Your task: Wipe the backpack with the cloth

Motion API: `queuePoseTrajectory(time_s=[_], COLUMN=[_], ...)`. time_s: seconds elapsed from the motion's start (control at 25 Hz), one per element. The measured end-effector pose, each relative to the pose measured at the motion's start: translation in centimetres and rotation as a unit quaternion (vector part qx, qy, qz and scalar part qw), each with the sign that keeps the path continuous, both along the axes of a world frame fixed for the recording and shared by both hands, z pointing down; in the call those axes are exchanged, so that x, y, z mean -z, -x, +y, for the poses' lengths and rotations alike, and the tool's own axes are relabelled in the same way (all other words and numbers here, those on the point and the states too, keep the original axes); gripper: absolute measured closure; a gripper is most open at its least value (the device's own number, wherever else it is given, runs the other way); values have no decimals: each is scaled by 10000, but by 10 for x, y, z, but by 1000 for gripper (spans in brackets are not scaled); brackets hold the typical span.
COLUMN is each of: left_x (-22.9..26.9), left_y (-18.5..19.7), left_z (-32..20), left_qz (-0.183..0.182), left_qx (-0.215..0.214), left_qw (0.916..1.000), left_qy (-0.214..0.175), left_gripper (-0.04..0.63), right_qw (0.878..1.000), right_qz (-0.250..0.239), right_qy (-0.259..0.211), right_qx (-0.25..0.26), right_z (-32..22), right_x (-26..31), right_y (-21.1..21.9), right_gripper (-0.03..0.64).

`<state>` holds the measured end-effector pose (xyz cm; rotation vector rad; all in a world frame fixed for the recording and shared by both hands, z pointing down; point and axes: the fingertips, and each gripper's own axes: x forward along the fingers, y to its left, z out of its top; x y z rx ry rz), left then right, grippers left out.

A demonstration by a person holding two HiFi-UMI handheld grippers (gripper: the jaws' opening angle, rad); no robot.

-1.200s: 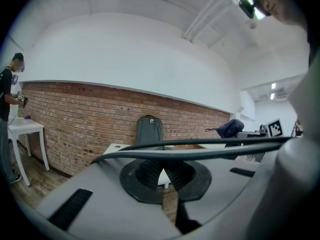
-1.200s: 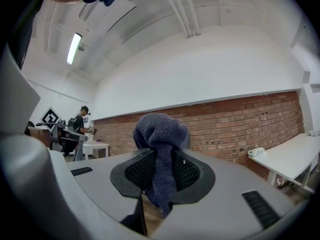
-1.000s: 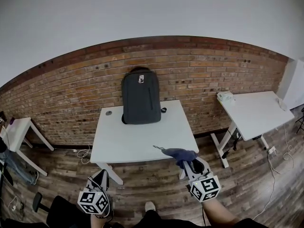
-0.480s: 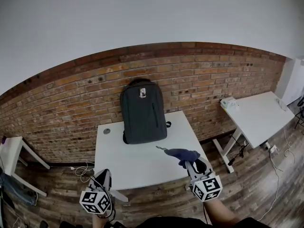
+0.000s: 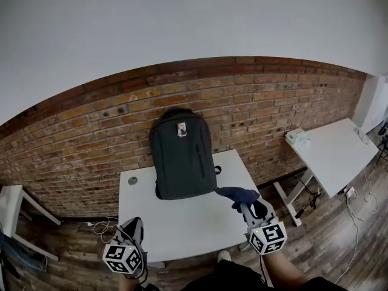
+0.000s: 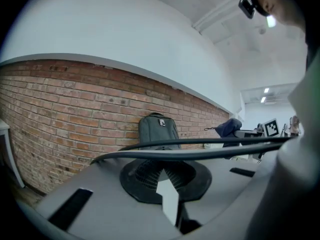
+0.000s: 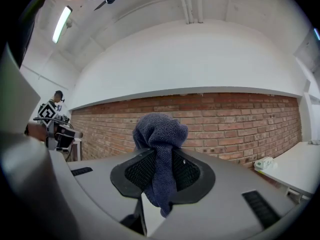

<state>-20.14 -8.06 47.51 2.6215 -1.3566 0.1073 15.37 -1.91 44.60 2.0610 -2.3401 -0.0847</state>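
A dark grey backpack [image 5: 182, 153] stands upright on the white table [image 5: 182, 223], leaning on the brick wall. It also shows in the left gripper view, where the backpack [image 6: 159, 131] is far off. My right gripper [image 5: 245, 206] is shut on a dark blue cloth [image 5: 236, 194], held just right of the backpack's lower corner and apart from it. In the right gripper view the cloth [image 7: 160, 134] bunches above the right gripper [image 7: 161, 169] and hangs down between its jaws. My left gripper [image 5: 131, 235] hangs low at the table's front edge. The left gripper [image 6: 164, 169] is shut on nothing.
A small round disc [image 5: 133, 180] lies at the table's back left. A second white table [image 5: 330, 153] at the right carries a pale box [image 5: 298, 138]. Another white table [image 5: 12, 196] stands at the far left. A black cable [image 6: 200, 146] crosses the left gripper view. Below is wooden floor.
The view has closed in on the table. My right gripper has carried the cloth forward, from the table's front edge to beside the backpack. The left gripper stays low.
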Motion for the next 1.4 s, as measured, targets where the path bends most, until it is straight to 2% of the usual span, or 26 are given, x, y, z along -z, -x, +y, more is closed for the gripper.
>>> queuePoseTrajectory(time_s=[0.28, 0.48, 0.96, 1.24, 1.4], left_x=[11, 28, 34, 21, 19], left_y=[-9, -32, -60, -50, -51], left_z=[-49, -78, -109, -115, -130], left_qz=[-7, -84, -327, -316, -244], left_qx=[497, 641, 1065, 1274, 1141], left_qw=[9987, 9977, 9937, 9913, 9931], left_qy=[-68, -209, -90, 103, 108], left_gripper=[601, 601, 601, 601, 601], right_qw=[9990, 9976, 9929, 9932, 9958], right_qz=[-103, -168, -206, -8, 259], right_qy=[-52, -56, -71, -44, -4], right_qx=[435, 670, 1172, 1163, 876], right_z=[-76, -123, -203, -230, -254], right_x=[2, 8, 14, 14, 22], right_y=[-20, -39, -65, -69, -77], right_gripper=[529, 529, 529, 529, 529])
